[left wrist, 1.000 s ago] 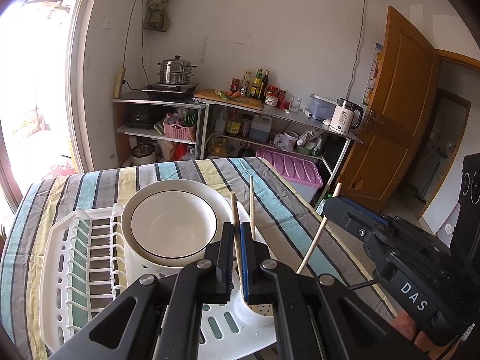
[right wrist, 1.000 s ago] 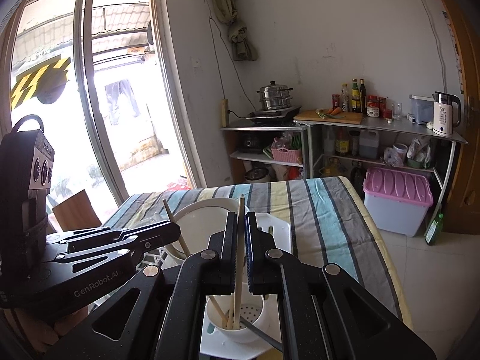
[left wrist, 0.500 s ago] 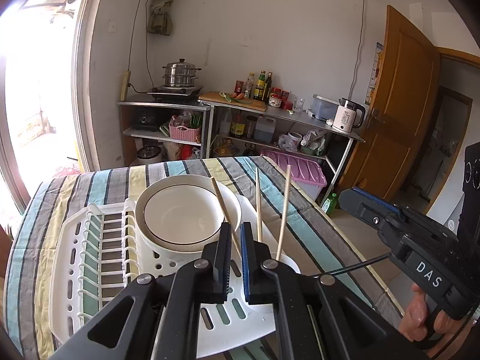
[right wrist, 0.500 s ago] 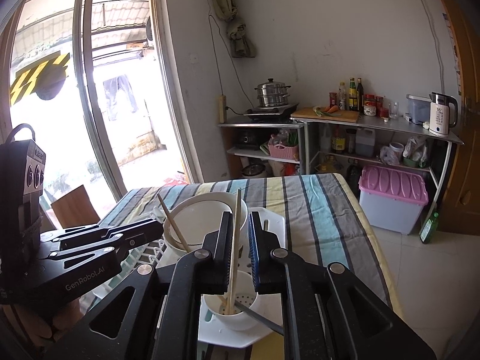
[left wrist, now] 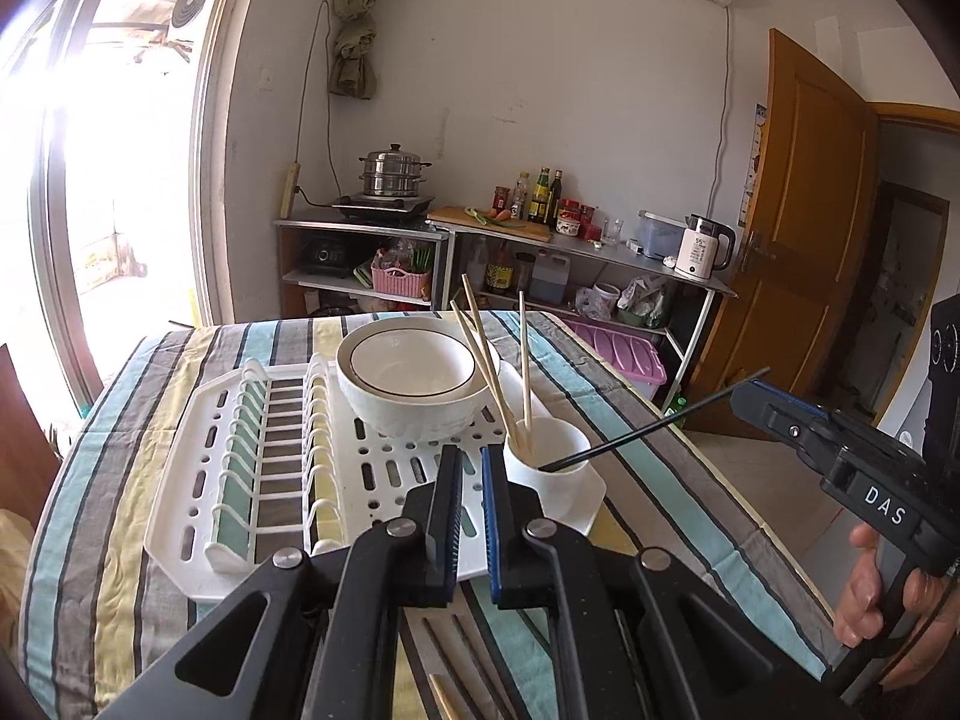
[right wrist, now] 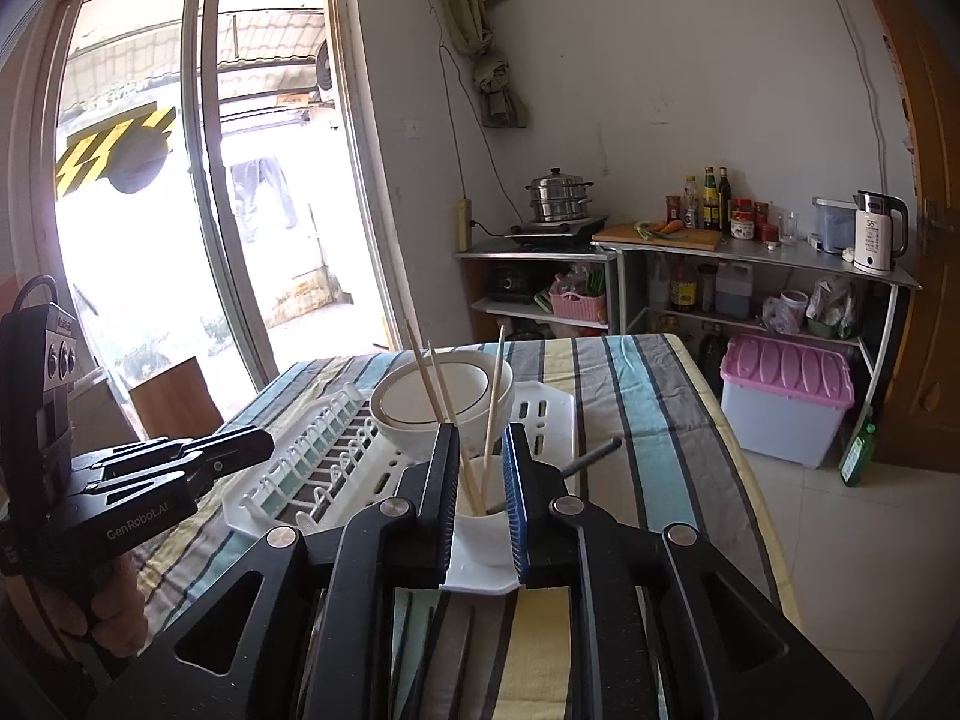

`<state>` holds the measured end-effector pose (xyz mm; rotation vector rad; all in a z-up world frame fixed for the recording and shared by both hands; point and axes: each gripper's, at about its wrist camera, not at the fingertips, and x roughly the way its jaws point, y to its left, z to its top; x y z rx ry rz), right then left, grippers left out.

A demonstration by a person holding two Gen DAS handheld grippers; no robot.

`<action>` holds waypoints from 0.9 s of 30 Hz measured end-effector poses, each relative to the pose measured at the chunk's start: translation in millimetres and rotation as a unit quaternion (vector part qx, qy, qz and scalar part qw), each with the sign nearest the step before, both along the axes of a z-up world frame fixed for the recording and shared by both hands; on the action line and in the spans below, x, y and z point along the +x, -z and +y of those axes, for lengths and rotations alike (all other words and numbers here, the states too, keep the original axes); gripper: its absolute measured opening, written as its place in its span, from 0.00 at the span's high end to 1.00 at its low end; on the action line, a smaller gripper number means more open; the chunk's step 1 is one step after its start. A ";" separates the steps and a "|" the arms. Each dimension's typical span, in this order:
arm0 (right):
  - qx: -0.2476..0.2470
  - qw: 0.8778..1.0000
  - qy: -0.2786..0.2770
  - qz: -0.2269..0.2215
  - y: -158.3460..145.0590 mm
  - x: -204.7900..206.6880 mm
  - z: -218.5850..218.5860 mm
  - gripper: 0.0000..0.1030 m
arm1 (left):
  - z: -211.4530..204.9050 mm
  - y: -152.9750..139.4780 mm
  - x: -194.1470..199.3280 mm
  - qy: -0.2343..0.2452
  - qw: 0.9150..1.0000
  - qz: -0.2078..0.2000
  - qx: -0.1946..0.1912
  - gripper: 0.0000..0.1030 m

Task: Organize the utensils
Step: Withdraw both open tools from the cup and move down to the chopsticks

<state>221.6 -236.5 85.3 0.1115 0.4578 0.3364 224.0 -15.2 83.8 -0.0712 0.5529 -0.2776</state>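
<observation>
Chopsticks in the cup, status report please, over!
Left gripper shut, empty. Right gripper open, jaws just been opening, nothing gripped. Three wooden chopsticks and one black one stand in the white cup. Nothing in the way.

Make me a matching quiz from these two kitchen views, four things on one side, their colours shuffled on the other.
Things:
1. dish rack
2. storage bin lid
3. door
4. chopstick leaning out of the cup

Colours:
A. black
B. pink
C. white
D. brown wood

Pairs: 1-C, 2-B, 3-D, 4-A
</observation>
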 end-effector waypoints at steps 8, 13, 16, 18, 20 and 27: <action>-0.012 1.000 -0.011 0.008 18.1 -51.2 4.7 0.85 | -0.9 23.8 -67.5 -0.008 1.000 0.003 0.020 0.95; -0.023 1.000 -0.015 0.013 27.6 -75.2 8.3 0.84 | 1.8 33.6 -97.9 -0.015 1.000 0.004 0.018 0.95; -0.025 0.999 -0.013 0.014 31.2 -87.2 7.0 0.84 | 4.6 37.7 -108.3 -0.021 1.000 0.007 0.017 0.95; -0.025 0.999 -0.013 0.014 33.7 -93.0 5.2 0.84 | 7.0 39.7 -112.2 -0.025 1.000 0.008 0.016 0.95; -0.025 0.999 -0.014 0.016 35.6 -97.1 4.4 0.84 | 9.0 41.6 -115.4 -0.026 0.999 0.011 0.015 0.94; -0.024 0.999 -0.017 0.034 49.9 -100.9 3.9 0.84 | 12.2 52.4 -118.4 -0.027 0.999 0.026 0.012 0.85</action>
